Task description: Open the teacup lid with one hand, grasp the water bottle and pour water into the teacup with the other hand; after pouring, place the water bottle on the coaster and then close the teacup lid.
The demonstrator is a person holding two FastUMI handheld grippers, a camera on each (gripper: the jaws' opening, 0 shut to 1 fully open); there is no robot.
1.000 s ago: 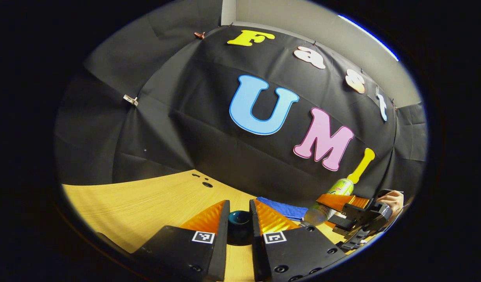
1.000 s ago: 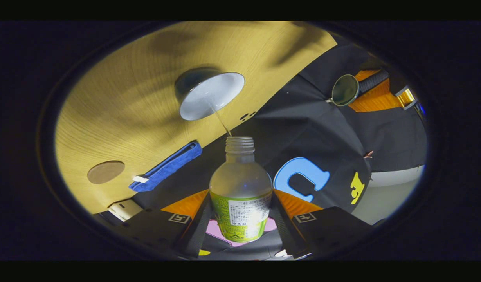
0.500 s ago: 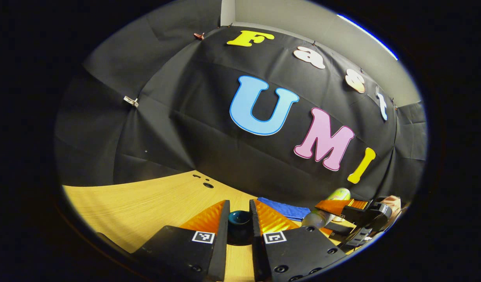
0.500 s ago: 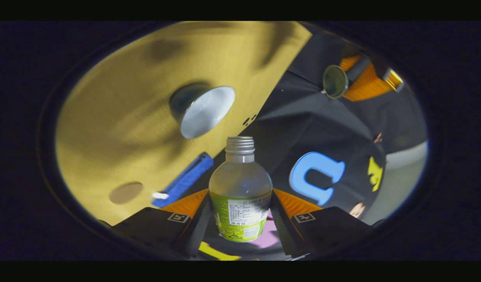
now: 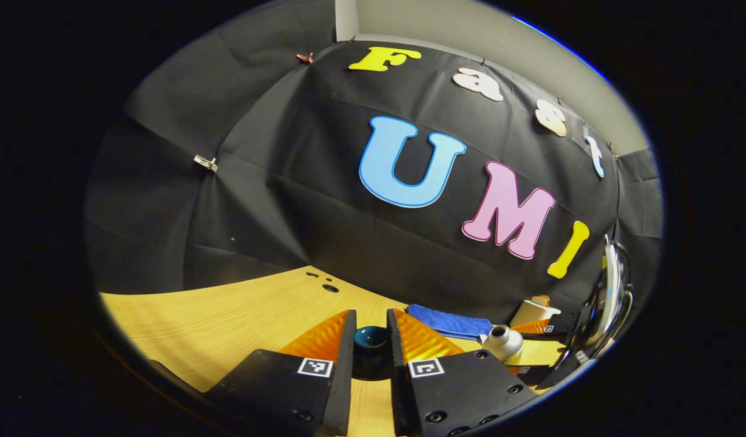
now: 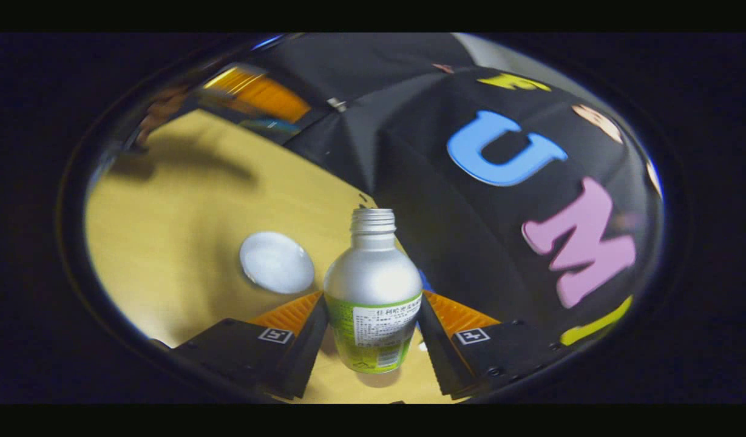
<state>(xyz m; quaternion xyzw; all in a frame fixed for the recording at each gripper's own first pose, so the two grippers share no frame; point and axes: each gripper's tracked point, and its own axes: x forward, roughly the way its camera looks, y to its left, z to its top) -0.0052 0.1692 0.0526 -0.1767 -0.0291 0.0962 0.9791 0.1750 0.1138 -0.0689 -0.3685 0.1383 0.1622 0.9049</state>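
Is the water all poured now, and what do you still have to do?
The pouring looks finished: the water bottle stands upright again between the right gripper jaws, with no stream leaving its mouth. The teacup sits open on the table. The left gripper holds the dark teacup lid up off the cup. Left to do: put the bottle on the coaster, then close the lid.

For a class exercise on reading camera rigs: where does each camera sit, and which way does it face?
Left gripper view: on the left gripper, facing the wall across the table; own fingers grip the teacup lid.
Right gripper view: on the right gripper, fingers clamping the water bottle near the teacup.
Shared: table, bottle.
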